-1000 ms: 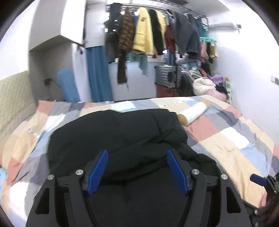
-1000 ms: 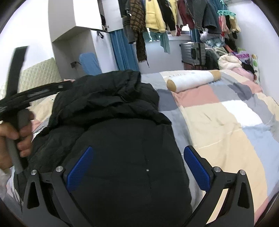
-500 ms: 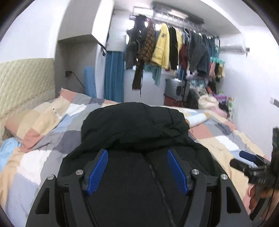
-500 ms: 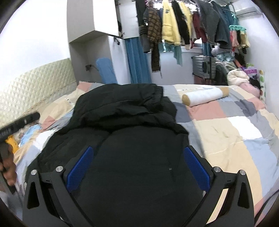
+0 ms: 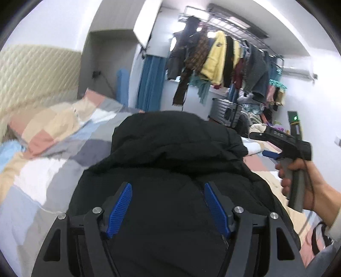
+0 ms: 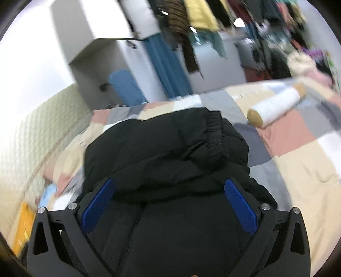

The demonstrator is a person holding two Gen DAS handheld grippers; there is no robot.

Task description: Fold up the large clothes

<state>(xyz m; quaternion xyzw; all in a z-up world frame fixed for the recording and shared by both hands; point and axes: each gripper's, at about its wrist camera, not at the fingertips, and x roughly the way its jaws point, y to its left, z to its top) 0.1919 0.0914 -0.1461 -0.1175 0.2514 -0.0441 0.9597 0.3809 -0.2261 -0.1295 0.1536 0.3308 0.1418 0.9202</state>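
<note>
The black puffer jacket lies bunched on the patchwork bed, its long axis running straight away from both tools; its zipper runs up between the left gripper pads. Both the left and the right gripper stand spread with nothing pinched; neither looks clearly nearer.

My black puffer jacket cut off by the lower edge in both views, hiding the bed beneath, hanging clothes smeared by motion blur, my right hand-held gripper half hidden behind the jacket.
</note>
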